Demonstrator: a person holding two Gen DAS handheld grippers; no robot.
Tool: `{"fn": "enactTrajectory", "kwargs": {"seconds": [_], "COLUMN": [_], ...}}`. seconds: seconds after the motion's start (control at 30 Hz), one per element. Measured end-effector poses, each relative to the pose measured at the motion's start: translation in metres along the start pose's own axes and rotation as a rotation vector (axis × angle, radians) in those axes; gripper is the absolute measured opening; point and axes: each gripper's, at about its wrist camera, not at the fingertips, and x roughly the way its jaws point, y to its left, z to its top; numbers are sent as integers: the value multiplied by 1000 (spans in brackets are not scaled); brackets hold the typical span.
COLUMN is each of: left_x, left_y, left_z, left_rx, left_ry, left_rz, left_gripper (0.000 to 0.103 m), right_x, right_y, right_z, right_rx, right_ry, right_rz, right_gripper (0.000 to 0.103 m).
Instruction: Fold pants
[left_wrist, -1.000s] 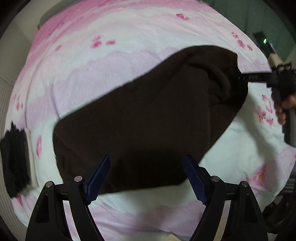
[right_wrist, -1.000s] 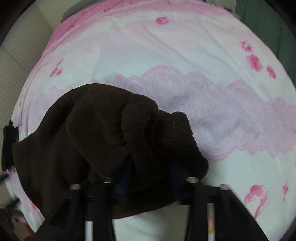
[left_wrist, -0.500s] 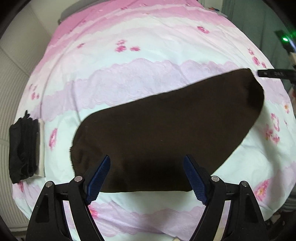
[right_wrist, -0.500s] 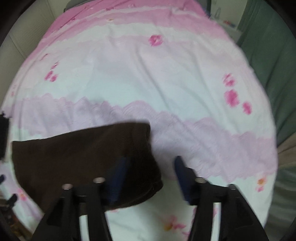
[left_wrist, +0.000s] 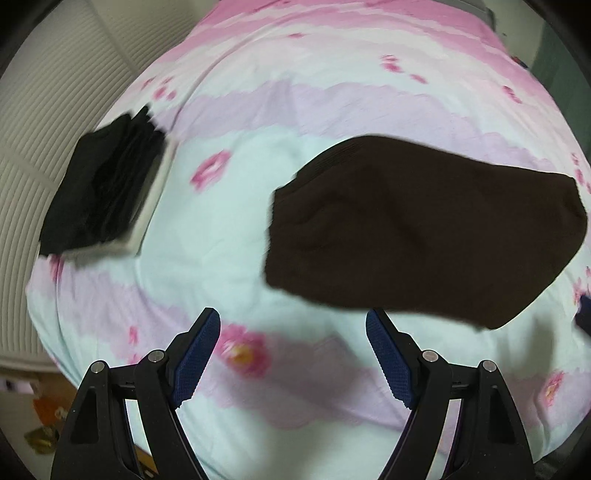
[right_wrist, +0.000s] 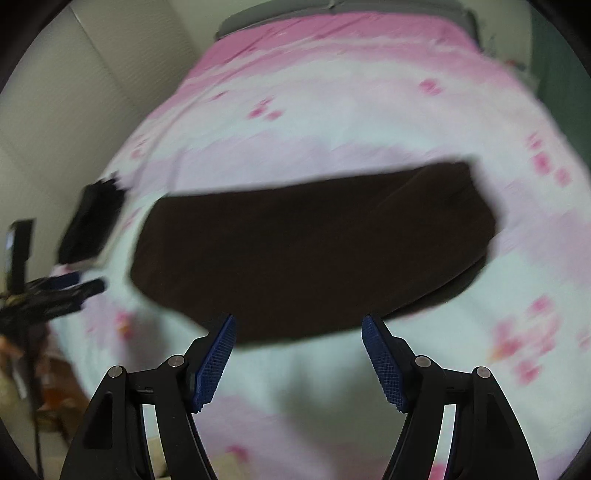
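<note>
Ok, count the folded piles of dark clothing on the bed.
2: the brown pants lie mid-bed ahead of the open tongs, and a black stack sits near the bed's left edge. More could be out of view.

A bedroom in a home. A bed (right_wrist: 332, 122) is filling most of both views, wearing a pink, white and lilac sheet (left_wrist: 332, 92) printed with pink flowers. A grey headboard or pillow edge (right_wrist: 332, 14) is showing at the far end. Dark brown folded pants (left_wrist: 424, 236) are lying on the sheet, and a stack of black folded clothes (left_wrist: 99, 184) is sitting near the bed's edge. Pale ribbed wall panelling (left_wrist: 48, 110) is running along one side, and a green curtain (right_wrist: 557, 70) is hanging on the other.
</note>
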Motion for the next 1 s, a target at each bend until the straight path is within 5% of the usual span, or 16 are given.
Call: {"fn": "enactTrajectory", "kwargs": {"seconds": [0.27,0.47,0.7,1.0], "left_x": [28,58,99,154], "left_y": [31,55,38,48], "left_z": [-5,40,90,102], "left_rx": [-8,-126,-33,-154], "left_ry": [32,36,41,156], "left_rz": [-53,-261,-308,-423], "left_gripper": [81,81,81,80], "right_x": [77,92,97,111], "right_y": [45,50,57,71], "right_z": [-48,-55,-52,-45], "right_rx": [-5,54,100,116], "right_ry": [106,104,120,155], "right_rz": [112,66,24,-22], "right_gripper": [71,70,68,66]}}
